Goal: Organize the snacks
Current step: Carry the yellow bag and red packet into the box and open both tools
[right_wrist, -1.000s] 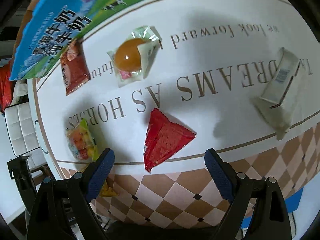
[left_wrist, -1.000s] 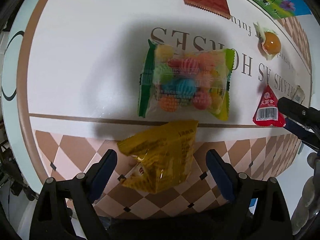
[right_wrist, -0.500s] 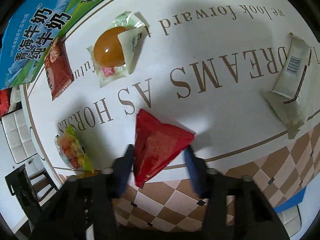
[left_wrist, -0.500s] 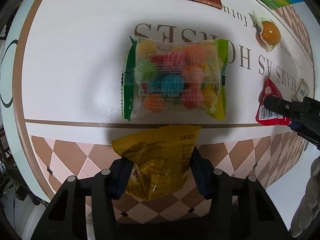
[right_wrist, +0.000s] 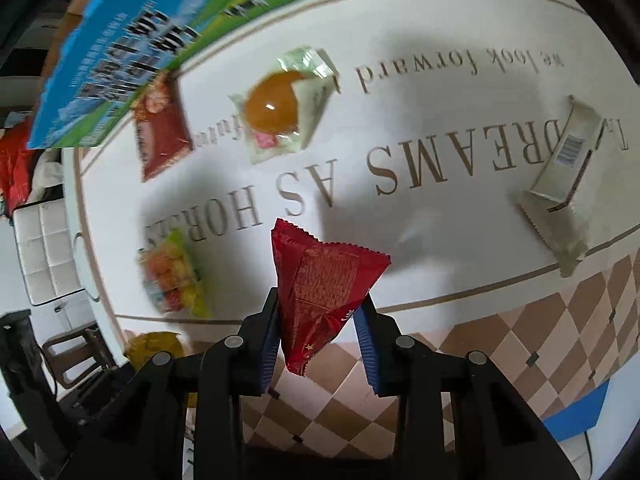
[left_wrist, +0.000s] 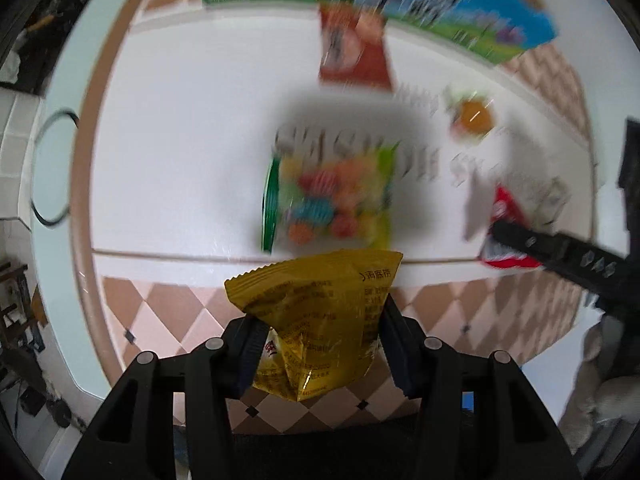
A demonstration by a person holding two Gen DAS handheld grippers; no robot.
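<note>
My left gripper [left_wrist: 320,344] is shut on a yellow snack bag [left_wrist: 320,320] and holds it above the table's checkered edge. My right gripper [right_wrist: 318,332] is shut on a red triangular snack packet [right_wrist: 320,284], lifted off the table; that gripper and packet [left_wrist: 505,216] also show at the right of the left wrist view. On the table lie a clear bag of coloured candies [left_wrist: 332,196], an orange jelly cup [right_wrist: 276,104], a dark red sachet [right_wrist: 160,128] and a white wrapped bar [right_wrist: 560,176].
A blue and green milk carton box [right_wrist: 132,48] lies at the table's far side. The round table [right_wrist: 460,132] has a white lettered top and a checkered rim. White chairs [right_wrist: 44,252] stand to the left.
Both grippers closed from open onto their packets, then rose. The left lifted the yellow bag and the right lifted the red packet off the table. The left view is now motion-blurred.
</note>
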